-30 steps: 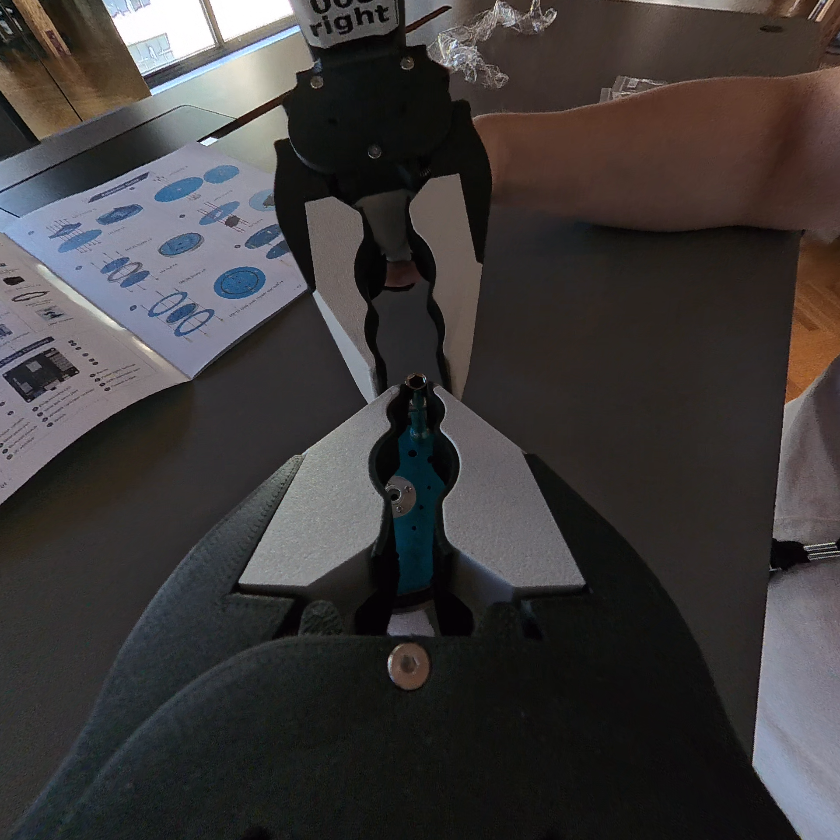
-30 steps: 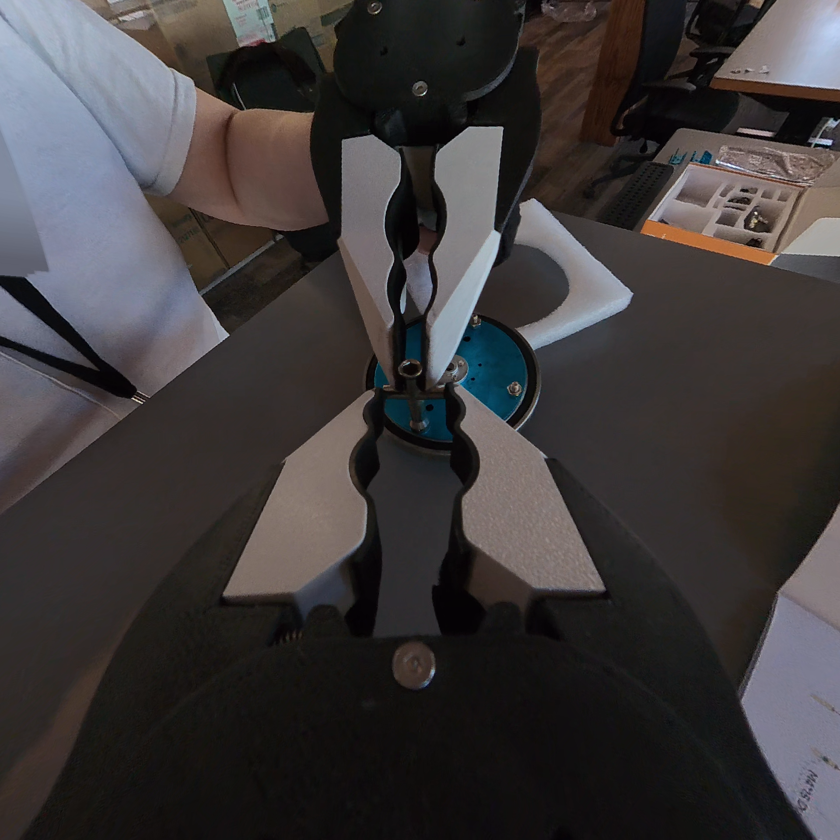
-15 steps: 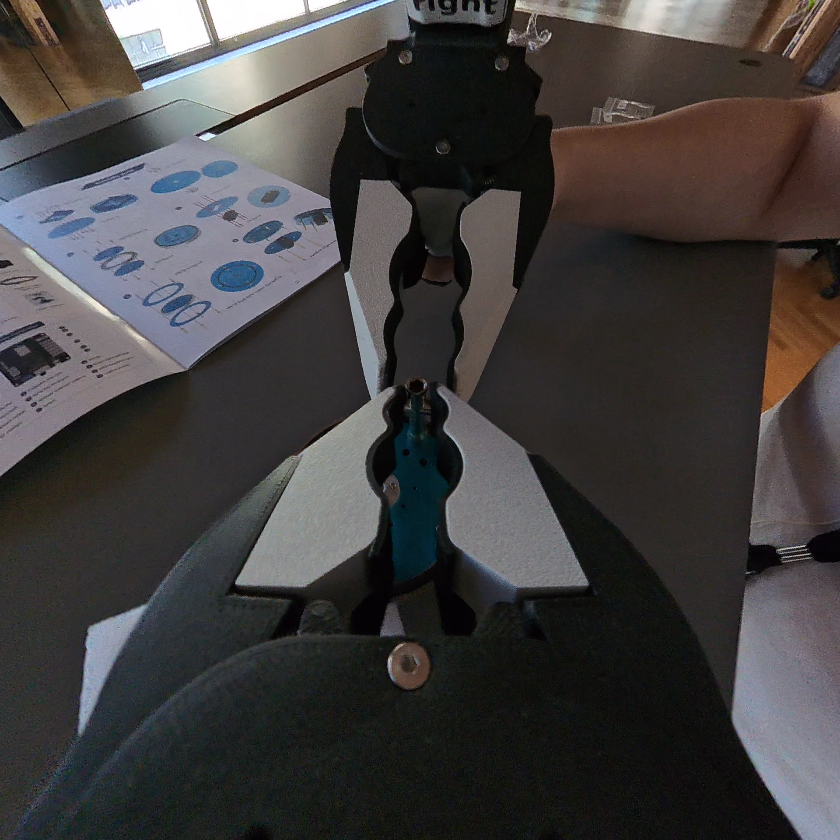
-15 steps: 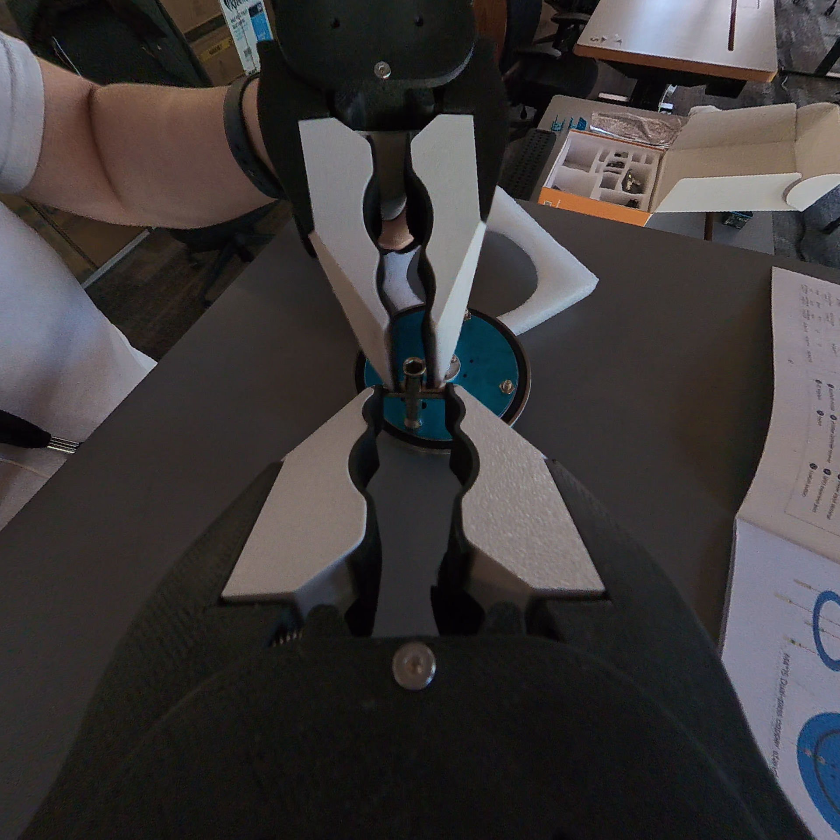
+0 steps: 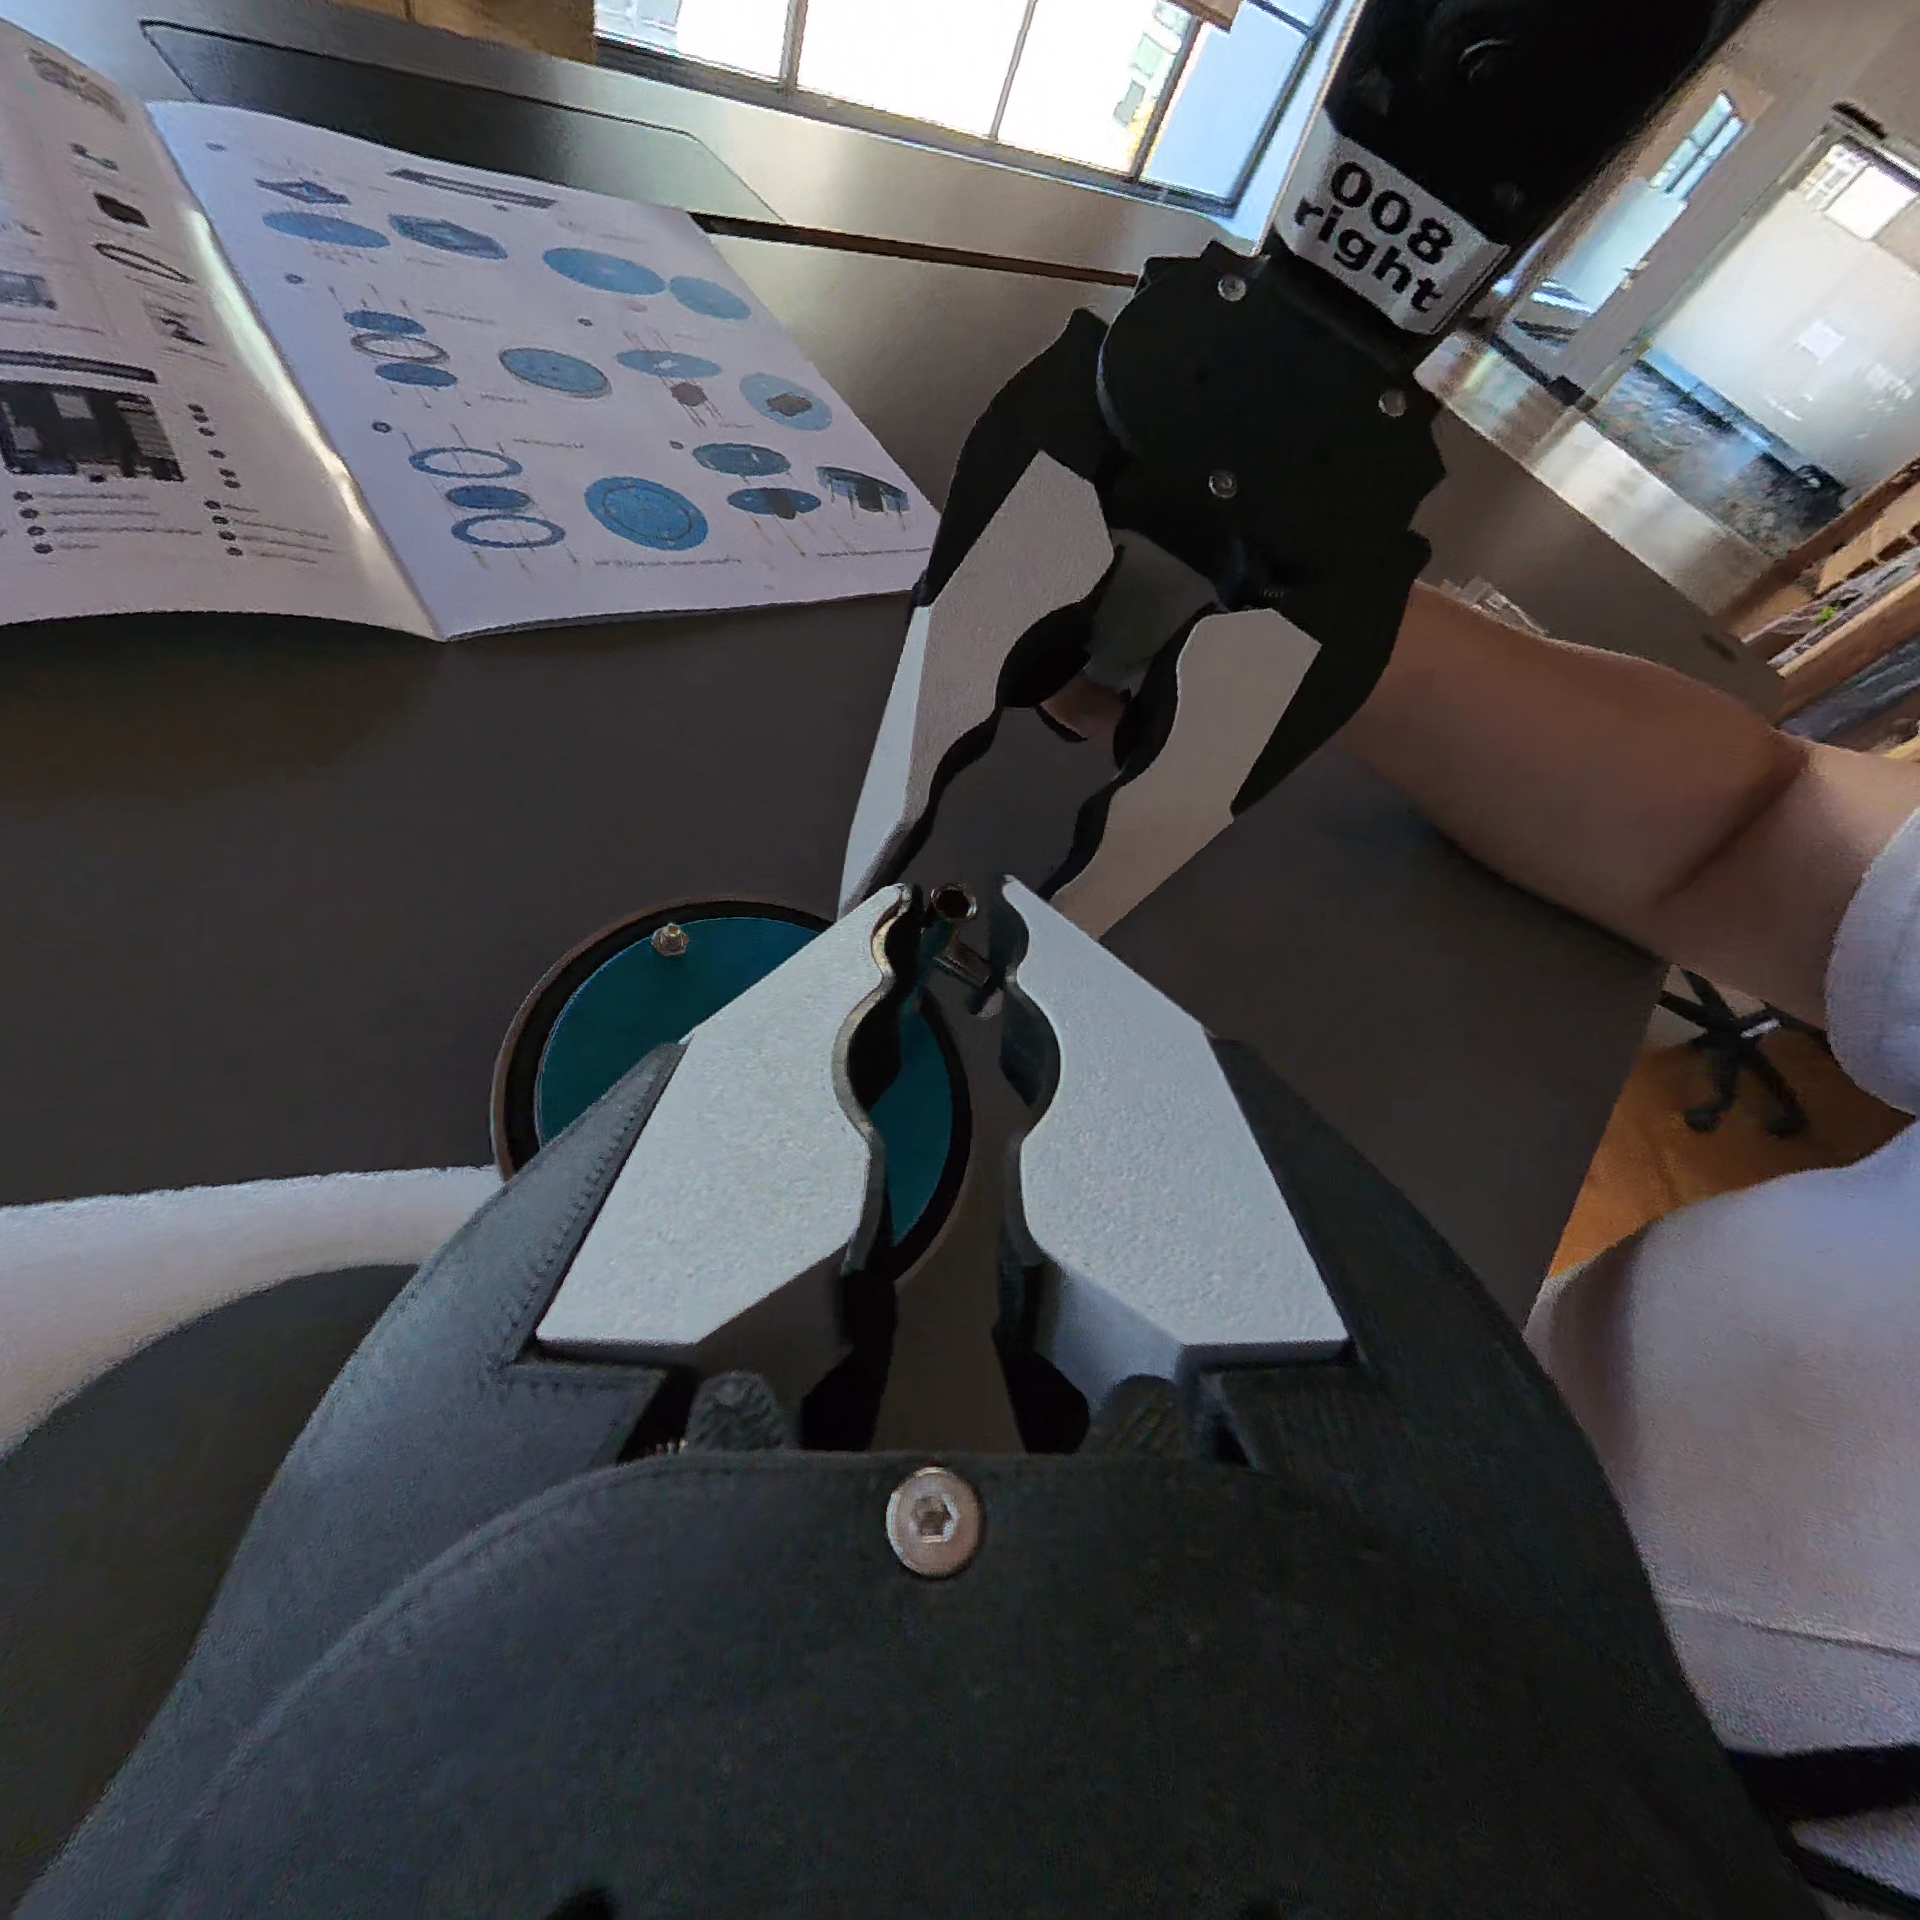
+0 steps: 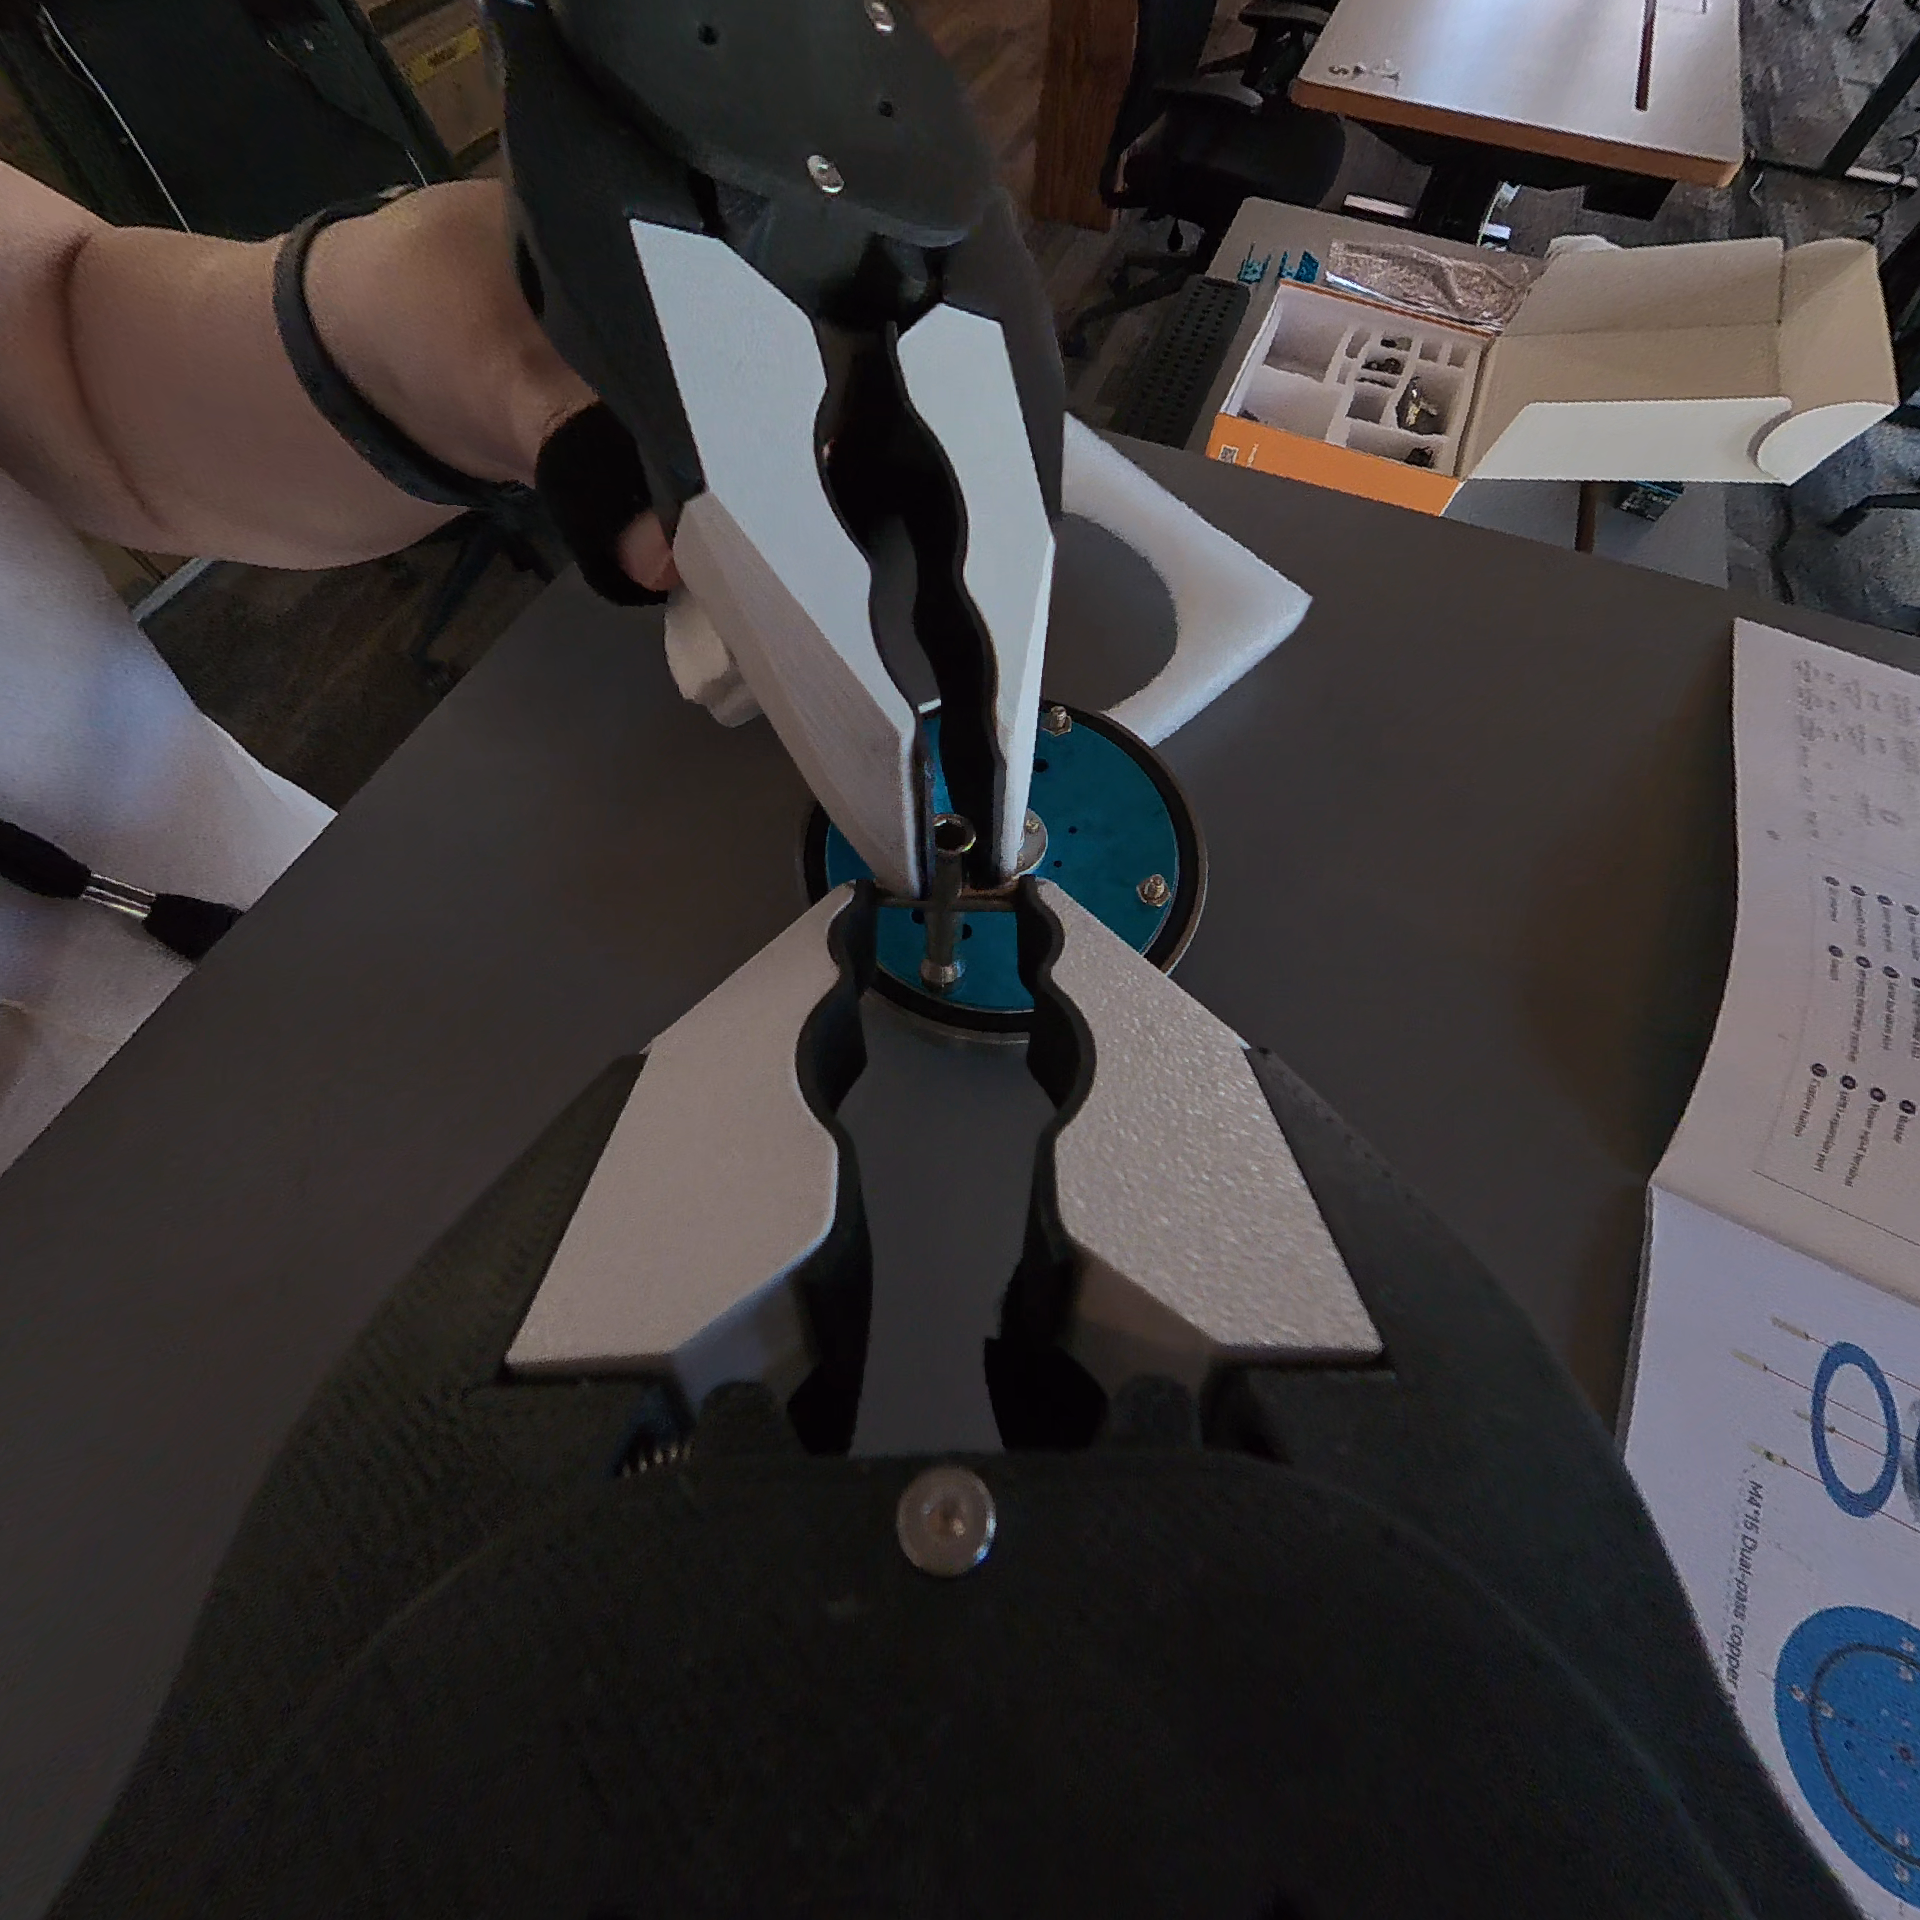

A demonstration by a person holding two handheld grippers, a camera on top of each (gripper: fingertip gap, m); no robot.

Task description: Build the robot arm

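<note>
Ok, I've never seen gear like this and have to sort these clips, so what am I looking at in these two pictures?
There is no robot here. A person holds a gripper in each hand, black with two white fingers. Each picture comes from a camera on one gripper, looking along its fingers. The big gripper at the bottom is that camera's own, and the one beyond it is the other.

On the dark table lie a blue disc in a dark ring, a white foam piece with a round hole, and an open booklet. A thin metal post stands on the disc, and both grippers' fingers straddle it. The right gripper is open. Whether the left gripper pinches the post is unclear.
</note>
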